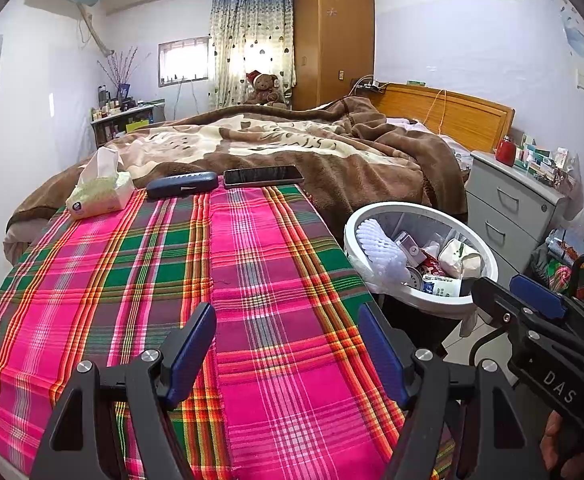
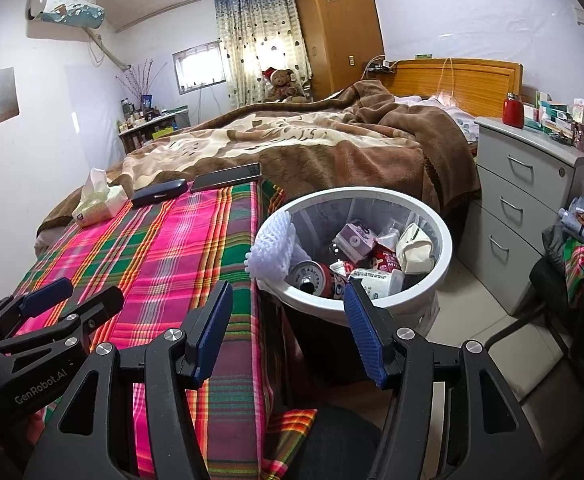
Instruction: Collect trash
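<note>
A white trash bin [image 2: 444,240] stands beside the bed; it also shows in the left wrist view [image 1: 488,252]. It holds white foam netting [image 2: 271,248], a red can [image 2: 316,278], a paper cup [image 2: 376,280], a purple carton [image 2: 354,236] and crumpled wrappers. My left gripper [image 1: 287,336] is open and empty over the pink plaid cloth [image 1: 251,280]. My right gripper [image 2: 287,312] is open and empty, just in front of the bin's near rim. Each gripper shows in the other's view, the right one [image 1: 524,300] and the left one [image 2: 67,296].
On the cloth's far edge lie a tissue pack [image 1: 99,192], a dark glasses case [image 1: 181,184] and a phone [image 1: 263,176]. A brown blanket [image 1: 292,140] covers the bed. A grey drawer unit [image 2: 532,200] with a red jar stands right. A dark chair [image 2: 572,300] stands at the far right.
</note>
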`<state>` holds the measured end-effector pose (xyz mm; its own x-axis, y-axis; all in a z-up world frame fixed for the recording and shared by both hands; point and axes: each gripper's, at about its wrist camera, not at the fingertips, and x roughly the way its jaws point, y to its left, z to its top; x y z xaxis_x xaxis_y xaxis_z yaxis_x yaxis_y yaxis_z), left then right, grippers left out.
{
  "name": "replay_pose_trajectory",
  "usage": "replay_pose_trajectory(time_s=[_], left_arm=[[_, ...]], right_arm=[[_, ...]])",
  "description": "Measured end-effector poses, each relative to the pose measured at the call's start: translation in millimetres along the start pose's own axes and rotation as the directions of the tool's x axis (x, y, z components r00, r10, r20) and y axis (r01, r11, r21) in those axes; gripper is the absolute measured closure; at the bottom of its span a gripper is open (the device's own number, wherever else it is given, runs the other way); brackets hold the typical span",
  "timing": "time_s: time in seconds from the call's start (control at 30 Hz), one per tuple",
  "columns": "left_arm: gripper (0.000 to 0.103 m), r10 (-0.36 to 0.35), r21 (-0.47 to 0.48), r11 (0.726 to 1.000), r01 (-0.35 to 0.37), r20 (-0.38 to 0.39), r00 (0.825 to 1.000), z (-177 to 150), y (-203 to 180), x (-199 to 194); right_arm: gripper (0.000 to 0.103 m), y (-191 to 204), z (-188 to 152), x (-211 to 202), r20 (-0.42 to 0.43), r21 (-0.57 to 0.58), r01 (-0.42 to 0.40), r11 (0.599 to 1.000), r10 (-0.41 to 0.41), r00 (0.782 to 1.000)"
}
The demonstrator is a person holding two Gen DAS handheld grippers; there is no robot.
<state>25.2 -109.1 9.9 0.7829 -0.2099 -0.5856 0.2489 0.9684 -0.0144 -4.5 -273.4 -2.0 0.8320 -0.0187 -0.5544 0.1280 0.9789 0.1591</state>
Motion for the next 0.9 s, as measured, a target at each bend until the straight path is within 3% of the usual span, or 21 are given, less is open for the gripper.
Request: replay_pose_trajectory(time_s=[0.9], left_arm=[[0.030,0.001,-0.005,1.000,-0.001,-0.001,1.000,-1.1,2.1,1.0]], right_arm=[[0.044,4.7,-3.5,0.1,0.000,-0.004,-0.004,1.000,0.004,1.000]])
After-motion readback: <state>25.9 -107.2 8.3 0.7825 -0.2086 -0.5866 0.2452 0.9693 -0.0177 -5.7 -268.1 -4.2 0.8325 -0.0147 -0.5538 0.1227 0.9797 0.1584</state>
